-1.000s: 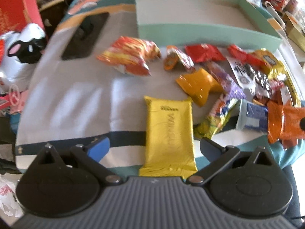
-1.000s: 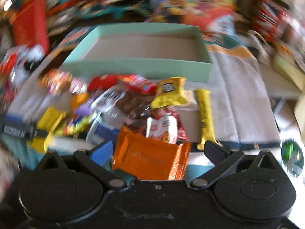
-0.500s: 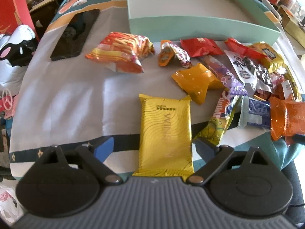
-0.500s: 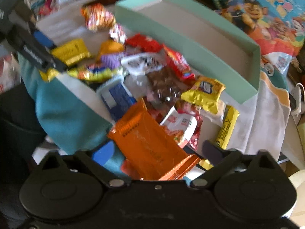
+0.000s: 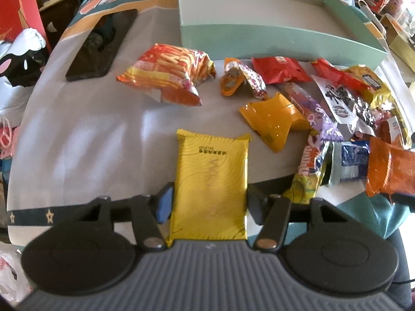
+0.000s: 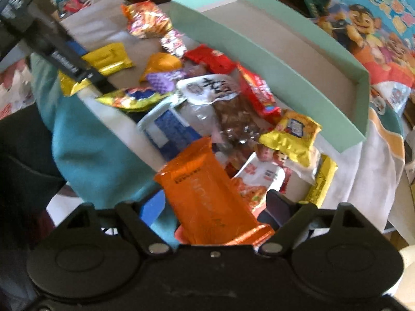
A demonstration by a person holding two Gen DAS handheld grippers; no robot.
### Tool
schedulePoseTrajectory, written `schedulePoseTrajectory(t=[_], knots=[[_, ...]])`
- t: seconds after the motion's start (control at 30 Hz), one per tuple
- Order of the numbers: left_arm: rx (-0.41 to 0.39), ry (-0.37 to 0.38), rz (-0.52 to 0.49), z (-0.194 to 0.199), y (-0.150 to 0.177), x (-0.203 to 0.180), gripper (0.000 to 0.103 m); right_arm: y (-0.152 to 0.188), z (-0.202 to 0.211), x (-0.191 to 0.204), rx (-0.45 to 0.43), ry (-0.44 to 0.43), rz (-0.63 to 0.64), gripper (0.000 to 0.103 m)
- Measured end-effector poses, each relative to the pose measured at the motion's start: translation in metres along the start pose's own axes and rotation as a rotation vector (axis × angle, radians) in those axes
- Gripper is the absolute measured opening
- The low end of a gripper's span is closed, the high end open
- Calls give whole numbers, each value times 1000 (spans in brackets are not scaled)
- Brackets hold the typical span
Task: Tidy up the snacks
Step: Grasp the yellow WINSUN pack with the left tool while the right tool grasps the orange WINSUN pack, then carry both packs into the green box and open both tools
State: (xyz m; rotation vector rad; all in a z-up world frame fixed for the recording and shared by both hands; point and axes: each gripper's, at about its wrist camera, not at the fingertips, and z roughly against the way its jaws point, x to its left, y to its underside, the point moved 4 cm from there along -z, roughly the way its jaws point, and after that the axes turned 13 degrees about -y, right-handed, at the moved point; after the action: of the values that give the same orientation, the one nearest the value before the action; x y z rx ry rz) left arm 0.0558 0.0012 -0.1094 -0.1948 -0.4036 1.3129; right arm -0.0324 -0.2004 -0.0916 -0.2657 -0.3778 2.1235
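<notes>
A flat yellow packet lies on the grey cloth near the table's front edge. My left gripper points down over it, jaws closing, and both pads touch its long sides. In the right wrist view an orange packet lies at the near end of the snack pile. My right gripper straddles it, jaws closing, with a small gap still showing on each side. Behind the snacks stands a mint-green box, its cardboard floor bare.
Loose snacks spread right of the yellow packet: a red-and-yellow striped bag, an amber wrapper, a red pack, a blue-and-white pack. A black phone lies at the back left. The teal cloth hangs over the front edge.
The left jaws have closed in from wide open onto the yellow packet's sides. The right gripper has rolled and dropped slightly toward the orange packet, its jaws narrowing a little.
</notes>
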Motion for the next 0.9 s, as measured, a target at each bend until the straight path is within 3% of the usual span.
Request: schedulePoseTrajectory(t=[0.13,0.2,0.23,0.27,0.33,0.43,0.7,0.9], knots=[[2,1,0,0,0,0,67,0,-14,9,59,23,86,84],[-4,-3,-5,2,2,1,70,1,-21,10,66,58,111,69],[-1,-3,-6,1,3,3,72,0,-21,8,58,62,97,53],[6,-4,-5,0,4,4,75,-2,-21,4,39,77,78,52],[4,-9,-15,-2,6,3,75,-4,-16,-4,2,63,-10,51],[-41,-12,-28,2,5,0,52,-1,-13,-13,-26,61,-102,51],[-106,30,2,39,-1,3,52,4,14,-41,-146,-69,-350,51],[-194,80,28,77,-39,12,52,-16,42,-66,-256,-110,-439,51]])
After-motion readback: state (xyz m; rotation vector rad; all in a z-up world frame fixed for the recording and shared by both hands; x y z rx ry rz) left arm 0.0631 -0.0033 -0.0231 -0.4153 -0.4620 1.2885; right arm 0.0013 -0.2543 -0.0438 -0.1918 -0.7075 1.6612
